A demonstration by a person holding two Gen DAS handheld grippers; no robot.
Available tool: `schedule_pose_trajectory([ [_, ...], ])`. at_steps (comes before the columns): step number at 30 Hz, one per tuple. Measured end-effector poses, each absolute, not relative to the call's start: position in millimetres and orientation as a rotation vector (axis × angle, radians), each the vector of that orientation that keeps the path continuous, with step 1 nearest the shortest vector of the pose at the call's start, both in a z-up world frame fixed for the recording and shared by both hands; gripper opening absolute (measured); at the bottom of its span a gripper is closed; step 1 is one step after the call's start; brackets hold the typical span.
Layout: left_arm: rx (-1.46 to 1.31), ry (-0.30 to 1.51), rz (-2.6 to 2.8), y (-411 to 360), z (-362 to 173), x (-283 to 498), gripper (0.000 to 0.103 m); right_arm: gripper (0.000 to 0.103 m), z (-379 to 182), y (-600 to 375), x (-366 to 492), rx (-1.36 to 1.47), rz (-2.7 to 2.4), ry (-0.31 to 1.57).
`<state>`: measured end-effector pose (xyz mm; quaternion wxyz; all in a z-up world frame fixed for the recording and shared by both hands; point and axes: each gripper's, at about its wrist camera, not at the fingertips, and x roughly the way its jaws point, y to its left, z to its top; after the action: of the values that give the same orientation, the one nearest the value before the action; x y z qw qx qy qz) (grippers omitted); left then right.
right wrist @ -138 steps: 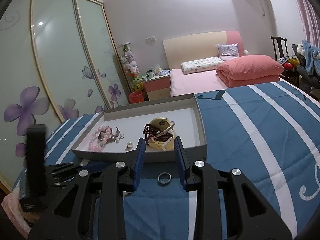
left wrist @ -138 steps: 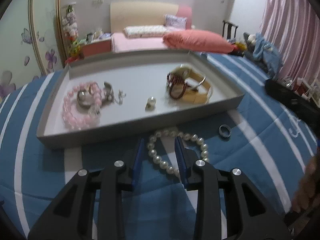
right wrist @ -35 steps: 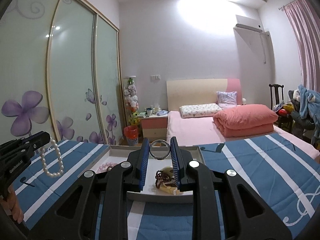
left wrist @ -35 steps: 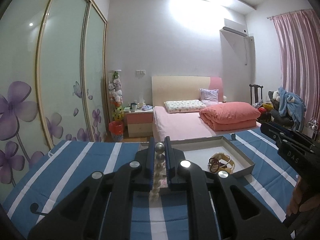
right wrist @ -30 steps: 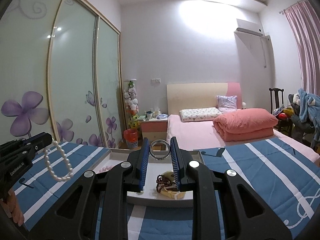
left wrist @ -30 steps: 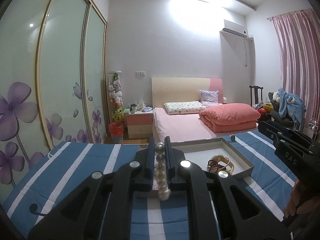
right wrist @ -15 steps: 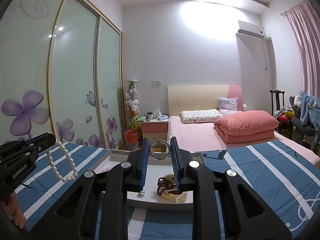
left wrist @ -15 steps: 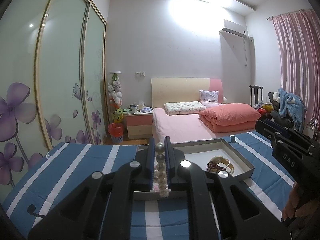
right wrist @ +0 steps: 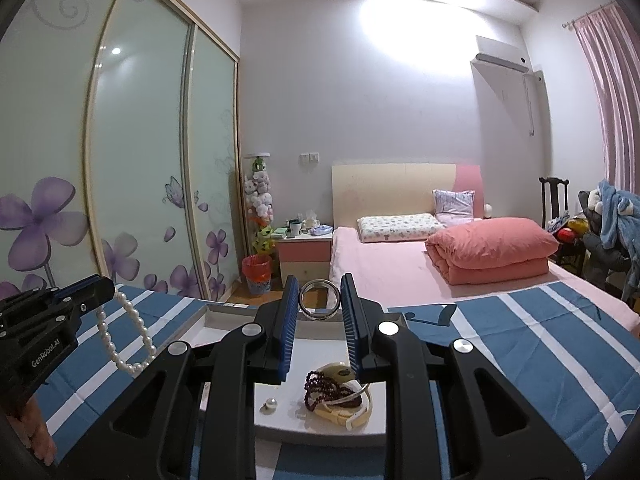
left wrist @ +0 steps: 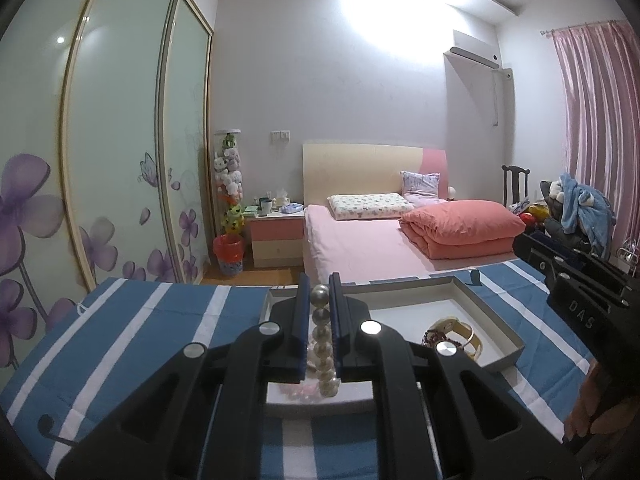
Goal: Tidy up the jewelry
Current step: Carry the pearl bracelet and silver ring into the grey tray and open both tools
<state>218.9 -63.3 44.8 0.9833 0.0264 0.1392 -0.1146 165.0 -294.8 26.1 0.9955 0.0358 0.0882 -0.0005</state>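
My left gripper (left wrist: 319,286) is shut on a white pearl necklace (left wrist: 323,344) that hangs in a loop below its blue pads, above the near left part of the grey tray (left wrist: 492,316). The right wrist view shows that same necklace (right wrist: 128,340) dangling from the left gripper (right wrist: 106,289). My right gripper (right wrist: 319,290) is shut on a silver ring (right wrist: 319,301), held upright over the tray (right wrist: 224,314). In the tray lie a dark red bead bracelet on a cream bangle (right wrist: 340,394) and a single pearl earring (right wrist: 270,404). Pink beads (left wrist: 298,390) show under the left gripper.
The tray rests on a blue and white striped bedspread (right wrist: 520,344). Beyond it are a pink bed (right wrist: 400,264) with a folded salmon quilt (right wrist: 492,250), a bedside cabinet (right wrist: 306,254) and a wardrobe with flower doors (right wrist: 132,184). A hand (left wrist: 600,412) holds the right gripper.
Both grippers have moved forward over the tray, which now sits closer and lower in each view. The necklace and the ring stay clamped as before.
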Motion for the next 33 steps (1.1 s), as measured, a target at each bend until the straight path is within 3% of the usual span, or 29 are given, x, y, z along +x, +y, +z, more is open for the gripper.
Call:
schedule_pose_trajectory([
  [29, 0.014, 0.386, -0.327, -88.0, -6.9, 297.8, 0.011, 0.023, -16.1, -298.2, 239.7, 0.119, 0.04, 0.386],
  [33, 0.022, 0.382, -0.327, -88.5, -9.1, 297.2, 0.019, 0.027, -17.1, -297.9, 239.8, 0.123, 0.048, 0.389],
])
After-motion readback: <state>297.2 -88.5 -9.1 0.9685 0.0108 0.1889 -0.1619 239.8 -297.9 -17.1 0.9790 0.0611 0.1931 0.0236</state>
